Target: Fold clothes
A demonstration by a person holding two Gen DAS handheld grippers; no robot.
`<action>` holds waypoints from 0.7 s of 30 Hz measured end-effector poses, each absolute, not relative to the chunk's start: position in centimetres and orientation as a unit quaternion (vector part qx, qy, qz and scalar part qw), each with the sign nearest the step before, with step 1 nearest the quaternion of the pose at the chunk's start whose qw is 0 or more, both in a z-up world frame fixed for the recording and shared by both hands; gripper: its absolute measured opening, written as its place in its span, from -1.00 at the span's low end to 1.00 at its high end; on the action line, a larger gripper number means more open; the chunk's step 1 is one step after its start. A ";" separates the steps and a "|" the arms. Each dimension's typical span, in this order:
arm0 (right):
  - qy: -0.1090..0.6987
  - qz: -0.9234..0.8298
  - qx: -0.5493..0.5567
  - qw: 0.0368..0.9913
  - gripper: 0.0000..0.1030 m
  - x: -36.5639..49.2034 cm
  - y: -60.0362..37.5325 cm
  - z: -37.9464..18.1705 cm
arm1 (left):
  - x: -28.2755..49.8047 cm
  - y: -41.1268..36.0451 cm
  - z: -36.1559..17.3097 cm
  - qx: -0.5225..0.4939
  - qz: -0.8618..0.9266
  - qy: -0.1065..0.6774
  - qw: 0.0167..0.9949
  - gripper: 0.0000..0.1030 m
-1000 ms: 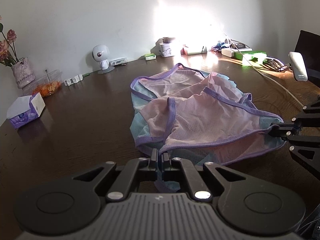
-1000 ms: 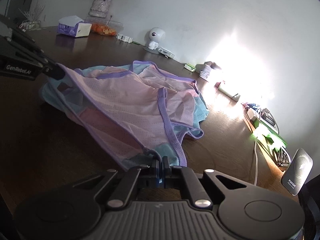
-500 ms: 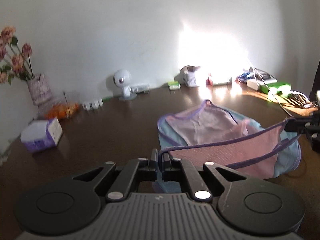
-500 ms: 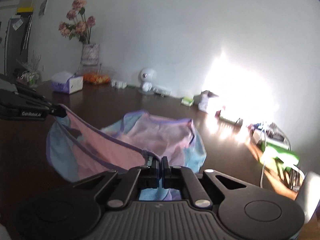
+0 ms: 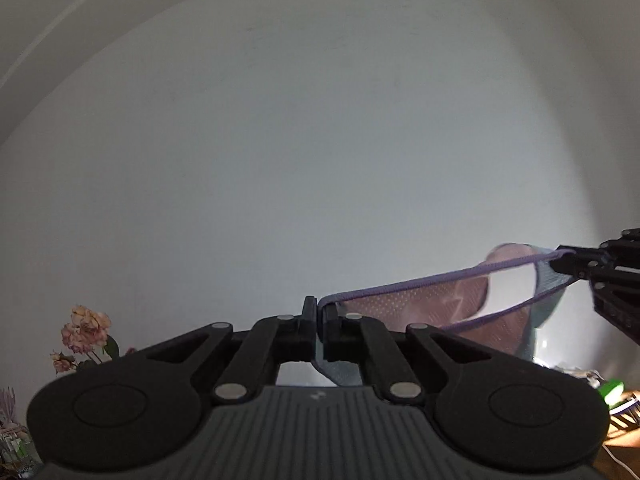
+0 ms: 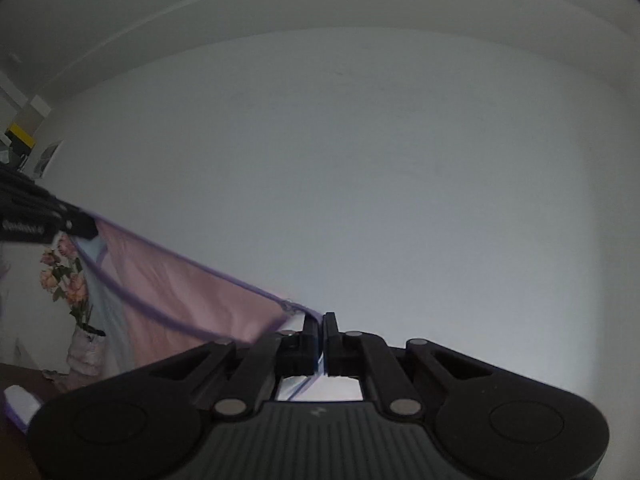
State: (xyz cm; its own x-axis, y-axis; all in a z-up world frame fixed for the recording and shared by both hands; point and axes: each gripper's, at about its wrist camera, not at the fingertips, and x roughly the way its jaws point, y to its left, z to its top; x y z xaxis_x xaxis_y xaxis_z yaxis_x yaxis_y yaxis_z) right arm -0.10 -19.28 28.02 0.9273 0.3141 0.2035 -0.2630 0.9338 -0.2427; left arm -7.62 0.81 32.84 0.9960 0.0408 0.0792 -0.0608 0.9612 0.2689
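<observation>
Holding garment (image 5: 448,300) stretched in air between both: left gripper (image 5: 319,312) pinches one corner of its purple hem, right gripper (image 6: 322,326) the other. Long axis runs gripper to gripper, body hanging below, counter (image 6: 20,376) far under.

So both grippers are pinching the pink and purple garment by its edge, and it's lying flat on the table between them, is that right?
Not quite. Both the left gripper and the right gripper do pinch the pink and purple garment by its edge, but it is not lying flat on the table: it hangs stretched between them in the air, against the wall. The right wrist view shows this best.
</observation>
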 end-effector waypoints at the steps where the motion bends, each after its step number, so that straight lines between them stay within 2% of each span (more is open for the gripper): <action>1: -0.094 0.166 -0.101 0.976 -0.97 -0.1 -19.8 26.6 | -8.2 0.8 30.8 0.133 0.017 -0.009 0.991 -0.94; 3: -0.033 0.198 -0.092 0.975 -0.97 0.2 -20.7 23.0 | -9.0 0.6 26.1 0.125 0.001 0.055 0.991 -0.94; 6: 0.078 0.214 -0.103 0.968 -0.97 0.0 -21.2 15.5 | -10.2 0.2 16.3 0.107 -0.022 0.176 0.978 -0.94; 8: 0.153 0.217 -0.104 0.959 -0.97 -1.3 -21.6 10.3 | -11.5 0.6 10.3 0.056 -0.041 0.252 0.965 -0.94; 10: 0.211 0.217 -0.115 0.946 -0.98 -3.7 -22.0 5.8 | -12.8 1.1 6.9 0.004 -0.065 0.305 0.950 -0.92; 12: 0.251 0.212 -0.127 0.936 -0.98 -7.2 -22.2 2.5 | -14.4 1.9 4.9 -0.039 -0.093 0.339 0.935 -0.81; 13: 0.268 0.214 -0.127 0.931 -0.98 -8.9 -22.5 1.5 | -15.3 2.6 4.8 -0.055 -0.110 0.342 0.931 -0.59; 14: 0.286 0.221 -0.128 0.923 -0.96 -10.4 -23.0 0.8 | -15.9 3.7 5.2 -0.068 -0.121 0.341 0.930 -0.06; 15: 0.300 0.236 -0.132 0.915 -0.95 -11.7 -23.5 0.6 | -16.3 4.8 6.0 -0.077 -0.120 0.330 0.933 0.14; 16: 0.303 0.252 -0.134 0.909 -0.91 -12.7 -24.0 0.8 | -16.4 5.9 7.0 -0.084 -0.107 0.313 0.940 0.27; 18: 0.295 0.277 -0.133 0.905 -0.65 -14.2 -24.8 1.7 | -16.3 7.4 8.6 -0.087 -0.075 0.296 0.948 0.37; 19: 0.283 0.281 -0.124 0.908 -0.39 -14.5 -25.3 2.8 | -15.6 8.1 9.2 -0.085 -0.066 0.296 0.949 0.39; 20: 0.269 0.282 -0.109 0.915 -0.25 -14.5 -25.8 3.9 | -14.9 8.6 9.7 -0.088 -0.070 0.298 0.948 0.39; 21: 0.258 0.281 -0.085 0.921 -0.24 -13.7 -26.3 5.2 | -14.3 9.0 10.1 -0.093 -0.077 0.294 0.948 0.39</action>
State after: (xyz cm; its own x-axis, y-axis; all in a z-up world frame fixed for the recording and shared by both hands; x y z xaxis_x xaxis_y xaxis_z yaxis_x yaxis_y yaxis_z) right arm -13.75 -26.26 5.16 0.7091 0.4730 -0.5230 -0.5606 0.8280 -0.0111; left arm -14.28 9.04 10.07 0.8151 -0.2015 -0.5431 0.0921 0.9707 -0.2220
